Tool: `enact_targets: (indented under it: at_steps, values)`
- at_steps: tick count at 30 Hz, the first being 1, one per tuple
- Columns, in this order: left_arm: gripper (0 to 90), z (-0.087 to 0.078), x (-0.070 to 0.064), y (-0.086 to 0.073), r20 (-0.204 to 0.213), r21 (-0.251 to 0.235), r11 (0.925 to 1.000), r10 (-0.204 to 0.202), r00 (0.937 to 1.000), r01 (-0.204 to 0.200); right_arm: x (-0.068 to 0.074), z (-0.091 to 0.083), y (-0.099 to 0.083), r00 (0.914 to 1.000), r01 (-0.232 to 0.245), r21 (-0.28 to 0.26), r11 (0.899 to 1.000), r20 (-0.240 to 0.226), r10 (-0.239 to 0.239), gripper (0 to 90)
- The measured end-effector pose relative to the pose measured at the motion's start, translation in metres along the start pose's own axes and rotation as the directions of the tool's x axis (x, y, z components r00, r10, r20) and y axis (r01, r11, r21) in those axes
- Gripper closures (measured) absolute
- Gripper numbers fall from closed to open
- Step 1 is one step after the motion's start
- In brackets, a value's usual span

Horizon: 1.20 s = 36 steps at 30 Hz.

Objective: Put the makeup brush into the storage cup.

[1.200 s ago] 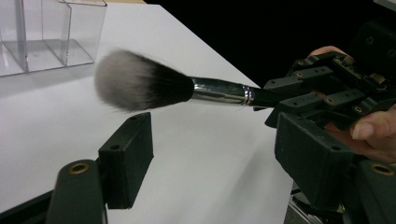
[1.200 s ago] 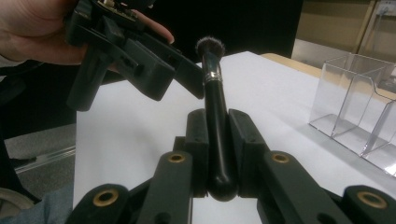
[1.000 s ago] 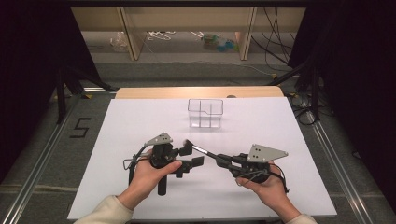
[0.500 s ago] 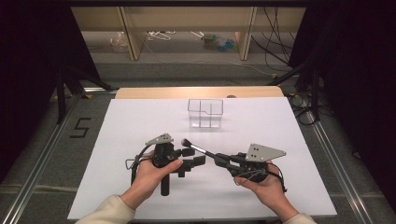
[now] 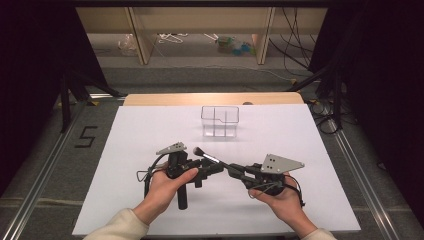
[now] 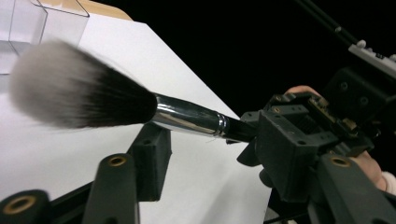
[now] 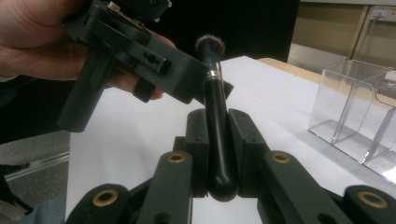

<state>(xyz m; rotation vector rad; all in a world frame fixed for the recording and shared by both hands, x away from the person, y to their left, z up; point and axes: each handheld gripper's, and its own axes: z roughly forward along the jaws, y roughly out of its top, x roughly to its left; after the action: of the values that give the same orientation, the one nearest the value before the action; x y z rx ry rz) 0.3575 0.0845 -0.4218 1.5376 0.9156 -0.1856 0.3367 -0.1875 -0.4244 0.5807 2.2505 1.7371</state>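
A makeup brush (image 5: 212, 159) with a black handle, silver ferrule and grey-tipped bristles hangs over the white table (image 5: 125, 150). My right gripper (image 5: 235, 171) is shut on its handle (image 7: 216, 135), and the bristles (image 7: 209, 45) point up and away from it. My left gripper (image 5: 209, 168) is open, one jaw on each side of the brush near the ferrule (image 6: 187, 116) without pinching it. The soft bristles (image 6: 70, 91) loom large in the left gripper view, where the left gripper (image 6: 205, 151) gapes wide below them.
A clear plastic organiser with compartments (image 5: 220, 121) stands at the far middle of the table, its walls (image 7: 355, 107) to the right in the right gripper view. A hand (image 7: 42, 42) holds the left gripper's body. Dark floor and shelves lie beyond the table.
The left gripper has edged slightly up and toward the brush, and the right hand has shifted a little. The brush stays in the right gripper's hold.
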Motion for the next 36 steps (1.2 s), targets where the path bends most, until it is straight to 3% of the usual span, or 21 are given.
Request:
enact_targets:
  at_steps: [5, 11, 16, 20, 22, 25, 27, 29, 30, 31, 32, 34, 36]
  values:
    - [54.0, -0.002, 0.001, 0.002, 0.001, -0.039, 0.9991, -0.019, 0.9998, 0.019, 0.003, 0.003, -0.001, 0.9998, 0.018, 0.002, 1.0, 0.004, -0.018, 79.4]
    - [67.8, -0.002, -0.004, 0.003, 0.044, -0.096, 0.9954, -0.001, 0.999, 0.005, 0.006, 0.006, -0.004, 0.9987, 0.037, 0.067, 0.997, 0.034, -0.039, 78.7]
    - [76.1, -0.001, -0.014, 0.006, 0.062, -0.118, 0.9909, 0.073, 0.9954, -0.065, 0.012, 0.015, -0.006, 0.9979, 0.053, 0.096, 0.994, 0.032, -0.056, 76.9]
    - [77.0, 0.0, -0.02, 0.007, 0.042, -0.106, 0.9866, 0.13, 0.9907, -0.125, 0.016, 0.018, -0.005, 0.9972, 0.07, 0.125, 0.99, 0.019, -0.073, 74.9]
    - [77.1, -0.001, -0.022, 0.008, 0.011, -0.094, 0.9781, 0.188, 0.9821, -0.186, 0.017, 0.019, -0.005, 0.9969, 0.077, 0.139, 0.987, 0.007, -0.079, 68.9]
    - [77.2, -0.004, -0.023, 0.011, -0.029, -0.085, 0.9672, 0.238, 0.9709, -0.239, 0.019, 0.021, -0.005, 0.9972, 0.071, 0.153, 0.986, 0.012, -0.074, 58.2]
    - [77.2, -0.006, -0.023, 0.013, -0.043, -0.08, 0.9607, 0.263, 0.9638, -0.266, 0.018, 0.022, -0.006, 0.9975, 0.061, 0.172, 0.983, 0.024, -0.066, 49.1]
    - [77.2, -0.007, -0.025, 0.014, -0.076, -0.073, 0.9591, 0.268, 0.9603, -0.274, 0.017, 0.024, -0.007, 0.9981, 0.042, 0.165, 0.985, 0.038, -0.049, 43.4]
    - [77.3, -0.008, -0.025, 0.015, -0.078, -0.062, 0.9492, 0.303, 0.9497, -0.308, 0.017, 0.024, -0.007, 0.998, 0.037, 0.162, 0.986, 0.045, -0.044, 41.2]
    - [77.3, -0.009, -0.025, 0.016, -0.085, -0.052, 0.9442, 0.32, 0.9435, -0.325, 0.016, 0.023, -0.006, 0.9982, 0.032, 0.174, 0.984, 0.044, -0.041, 37.9]
    - [77.3, -0.009, -0.027, 0.015, -0.11, -0.048, 0.9476, 0.309, 0.9446, -0.316, 0.015, 0.022, -0.006, 0.998, 0.03, 0.176, 0.984, 0.05, -0.039, 35.5]
    - [77.3, -0.009, -0.029, 0.016, -0.13, -0.026, 0.9324, 0.354, 0.9259, -0.361, 0.014, 0.022, -0.006, 0.997, 0.021, 0.16, 0.987, 0.071, -0.032, 31.8]
    - [77.3, -0.009, -0.031, 0.016, -0.144, -0.002, 0.9212, 0.385, 0.9117, -0.389, 0.014, 0.022, -0.005, 0.9966, 0.011, 0.161, 0.987, 0.079, -0.024, 29.7]
